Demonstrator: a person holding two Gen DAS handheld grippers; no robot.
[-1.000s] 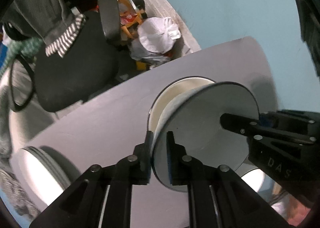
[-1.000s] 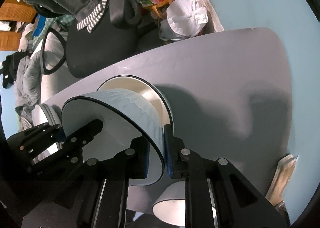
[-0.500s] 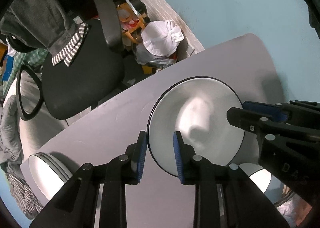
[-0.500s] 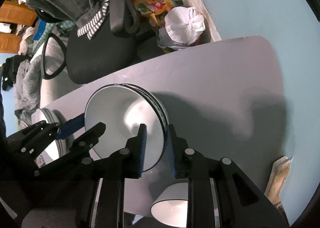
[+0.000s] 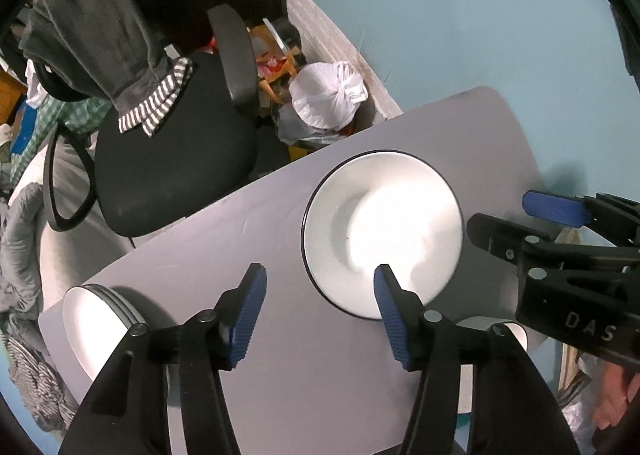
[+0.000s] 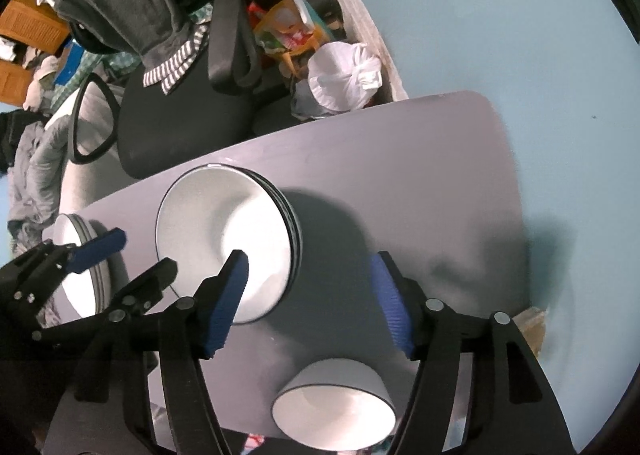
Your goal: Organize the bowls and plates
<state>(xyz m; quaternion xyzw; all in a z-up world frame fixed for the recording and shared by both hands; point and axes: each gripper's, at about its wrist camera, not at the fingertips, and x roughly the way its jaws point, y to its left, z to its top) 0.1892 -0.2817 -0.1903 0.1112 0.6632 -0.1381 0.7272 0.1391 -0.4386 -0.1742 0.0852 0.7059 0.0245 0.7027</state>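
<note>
A stack of white, black-rimmed bowls (image 5: 382, 231) (image 6: 224, 239) sits in the middle of the grey table (image 5: 280, 375) (image 6: 420, 183). My left gripper (image 5: 320, 287) (image 6: 136, 255) hovers above the stack's left rim, its jaws opening, the pads clear of the bowl. Over the opposite rim my right gripper (image 6: 309, 271) (image 5: 520, 215) is likewise opening and holds nothing. A pile of white plates (image 5: 92, 319) (image 6: 80, 239) lies at the table's left end. A single white bowl (image 6: 336, 407) (image 5: 516, 331) stands at the near edge, partly hidden in the left wrist view.
A black office chair (image 5: 172, 175) with grey clothing draped on it stands beyond the table. A tied white bag (image 5: 324, 103) and clutter fill the corner by the light blue wall. A brown paper bag (image 6: 532, 323) sits past the table's right edge.
The bowl, held tilted by both grippers, has dropped flat onto the stack. Both grippers let go of its rim, spread wide and rose.
</note>
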